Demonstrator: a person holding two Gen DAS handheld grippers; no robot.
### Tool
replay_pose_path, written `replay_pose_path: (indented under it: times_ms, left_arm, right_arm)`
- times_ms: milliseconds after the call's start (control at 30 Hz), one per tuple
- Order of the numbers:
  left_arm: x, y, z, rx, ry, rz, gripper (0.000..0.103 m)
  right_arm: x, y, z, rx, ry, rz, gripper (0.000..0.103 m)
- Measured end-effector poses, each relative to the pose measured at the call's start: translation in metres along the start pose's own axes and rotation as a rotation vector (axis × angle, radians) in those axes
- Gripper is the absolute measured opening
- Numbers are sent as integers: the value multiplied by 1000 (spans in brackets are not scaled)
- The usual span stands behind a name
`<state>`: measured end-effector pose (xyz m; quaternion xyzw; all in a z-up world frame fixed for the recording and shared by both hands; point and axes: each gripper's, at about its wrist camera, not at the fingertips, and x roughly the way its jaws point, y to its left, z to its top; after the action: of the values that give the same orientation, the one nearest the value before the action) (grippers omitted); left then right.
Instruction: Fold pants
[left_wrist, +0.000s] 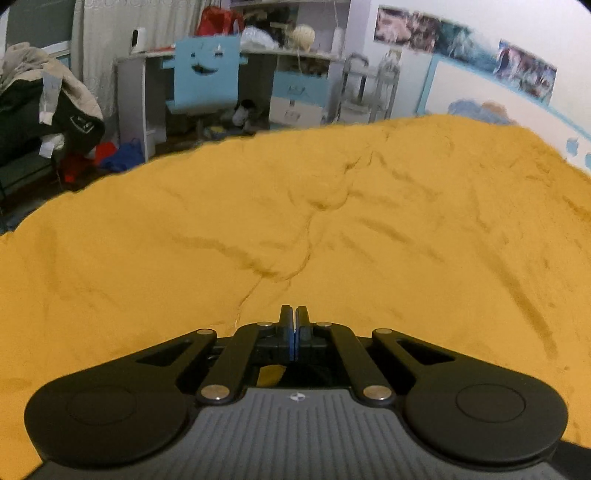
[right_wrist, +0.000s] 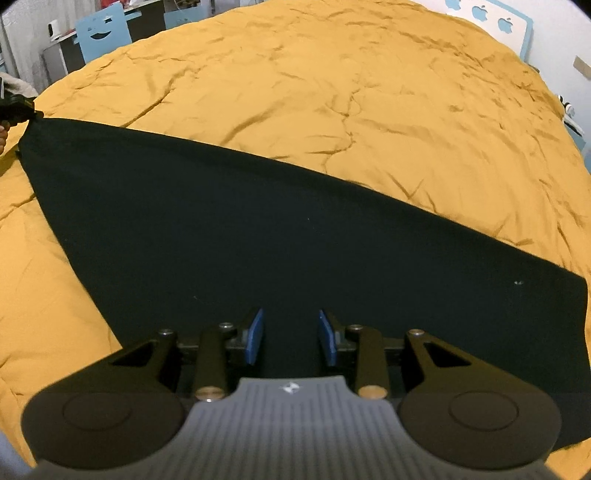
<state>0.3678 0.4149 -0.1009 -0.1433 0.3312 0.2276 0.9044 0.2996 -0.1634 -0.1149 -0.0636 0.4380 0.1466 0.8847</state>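
The black pants (right_wrist: 258, 229) are lying spread on the yellow bed (right_wrist: 369, 92), no finished fold showing yet. The left hand-held gripper (right_wrist: 18, 112) is pinching their far corner; the right hand-held gripper (right_wrist: 290, 336) is hovering released above them.

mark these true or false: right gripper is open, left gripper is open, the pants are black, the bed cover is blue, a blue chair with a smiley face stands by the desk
1. The right gripper is open. True: its blue pads stand apart above the pants.
2. The left gripper is open. False: its fingers are pressed together; in the right wrist view it appears at the far corner of the pants, seemingly pinching it.
3. The pants are black. True.
4. The bed cover is blue. False: it is mustard yellow and wrinkled.
5. A blue chair with a smiley face stands by the desk. True.
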Motion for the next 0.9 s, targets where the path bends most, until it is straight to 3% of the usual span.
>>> replay_pose_path:
  times_ms: [33,67,167,300,333,400,467,533,633,700,733,767,800,867,900]
  left_arm:
    - [5,1,-1,-8,33,-4,3]
    - [6,3,-2,-25,50,14,12]
    - [-9,18,-4,-100,3,43,32]
    - [-45,40,-11,-209,-17,-56,33]
    - [-53,42,-15,-213,-7,-81,36]
    - [-63,44,-26,-210,29,-100,53]
    - [-67,45,-40,-232,76,-75,57]
    - [-65,51,-53,-323,118,-90,61]
    - [-63,66,-72,-499,124,-179,64]
    - [-59,67,-76,-534,101,-188,61]
    - [-56,66,-78,-550,91,-190,59]
    - [-54,65,-78,-563,79,-201,50]
    - [-52,63,-81,-577,75,-199,30]
    - [-49,63,-85,-621,66,-181,5]
    - [-53,64,-87,-626,50,-169,4]
  right_arm:
    - [0,0,0,-2,1,-1,29]
    - [-1,0,0,-4,1,-2,29]
    - [-2,0,0,-6,-7,-3,29]
    - [-5,4,0,-17,-31,6,29]
    - [-6,5,-1,-19,-35,12,29]
    - [-6,8,-2,-20,-40,23,29]
    - [-7,11,-3,-16,-43,33,29]
    - [-10,12,-5,-10,-49,37,29]
    - [-14,14,-10,-5,-61,34,29]
    - [-15,16,-13,-9,-60,37,24]
    - [-16,17,-15,-12,-61,37,17]
    - [-17,18,-17,-11,-61,37,16]
    - [-19,19,-19,-9,-61,42,16]
    - [-22,20,-24,-9,-57,46,16]
    - [-23,20,-26,-8,-57,45,16]
